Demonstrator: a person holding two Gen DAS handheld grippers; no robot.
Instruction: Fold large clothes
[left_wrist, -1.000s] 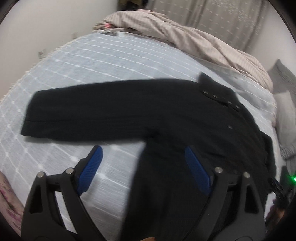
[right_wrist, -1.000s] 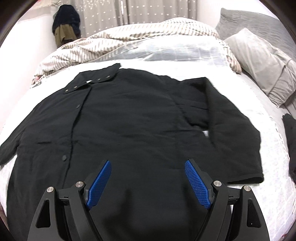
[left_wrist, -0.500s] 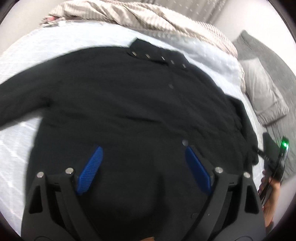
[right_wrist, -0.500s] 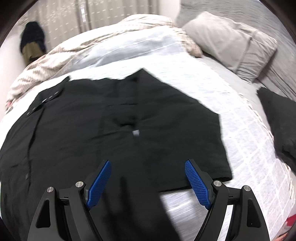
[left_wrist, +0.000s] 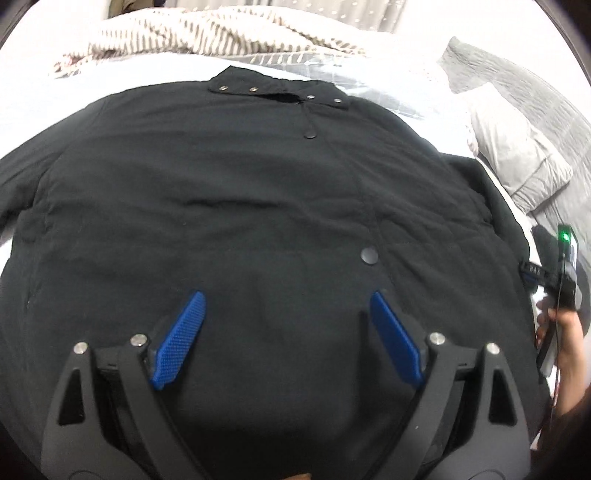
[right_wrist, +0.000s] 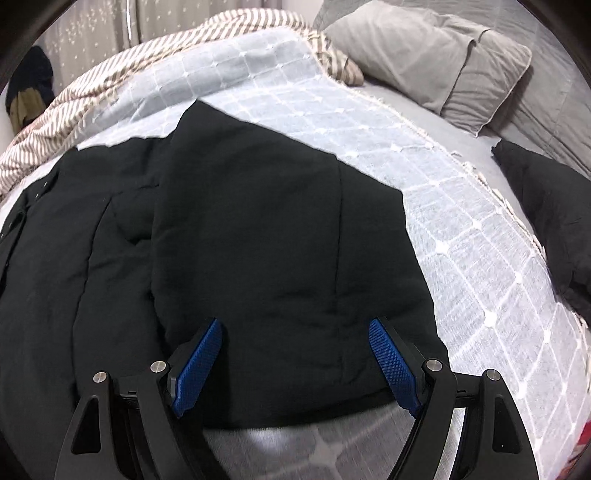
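Note:
A large black coat (left_wrist: 258, 192) lies spread flat on the bed, its snap collar (left_wrist: 277, 92) at the far side. My left gripper (left_wrist: 286, 295) hovers open over the lower middle of the coat's front, with nothing pinched. In the right wrist view the coat's sleeve (right_wrist: 280, 229) lies along the body, and its cuff edge (right_wrist: 314, 402) is nearest to me. My right gripper (right_wrist: 295, 323) stands just above that cuff end. Its jaws are closing, with the sleeve cloth under the gap and the pads clear of it. At the left wrist view's right edge a hand (left_wrist: 565, 332) holds the other tool.
A pale blue quilted bedspread (right_wrist: 461, 240) lies under the coat. A striped blanket (left_wrist: 221, 33) is bunched along the far side. Grey pillows (right_wrist: 443, 55) and another dark garment (right_wrist: 546, 206) lie to the right of the sleeve. Dark clothes (right_wrist: 26, 85) hang at the back left.
My left gripper swung from the left sleeve to over the coat's body and came lower. My right gripper swung right and down to the sleeve's cuff end, and its jaws narrowed a little.

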